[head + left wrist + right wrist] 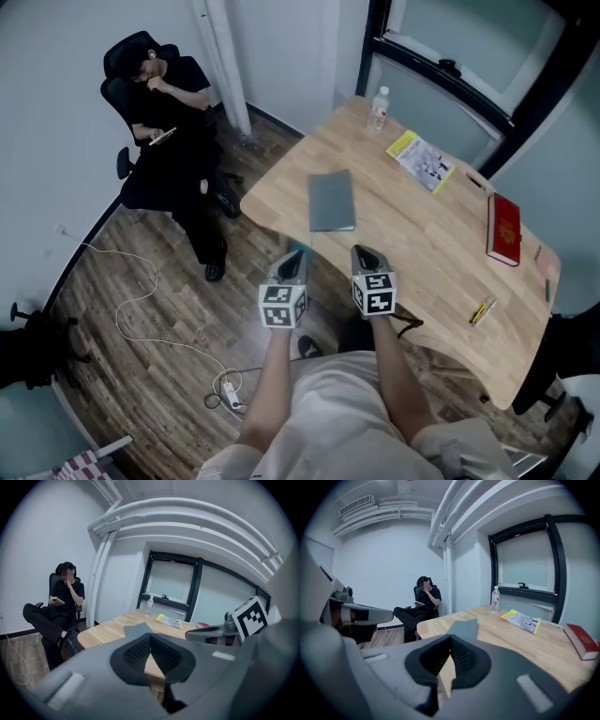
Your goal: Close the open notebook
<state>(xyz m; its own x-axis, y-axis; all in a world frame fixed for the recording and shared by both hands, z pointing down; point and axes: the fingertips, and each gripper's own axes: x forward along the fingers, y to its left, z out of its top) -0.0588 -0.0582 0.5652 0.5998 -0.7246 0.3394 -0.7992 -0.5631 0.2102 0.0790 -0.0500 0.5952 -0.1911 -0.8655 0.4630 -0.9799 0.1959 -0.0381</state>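
Observation:
A grey notebook [331, 201] lies flat with its cover down near the front edge of the wooden table [422, 253]. It also shows in the left gripper view [137, 629] and the right gripper view [464, 627]. Both grippers hover side by side just off the table's near edge, short of the notebook and not touching it. My left gripper [292, 259] [150, 635] has its jaws together with nothing between them. My right gripper [367, 255] [450, 637] also has its jaws together and holds nothing.
On the table stand a water bottle [378, 108], a yellow booklet [420, 161], a red book [504, 229] and some pens [482, 311]. A person sits in a black office chair [169, 122] at the left. A white cable and power strip [230, 394] lie on the floor.

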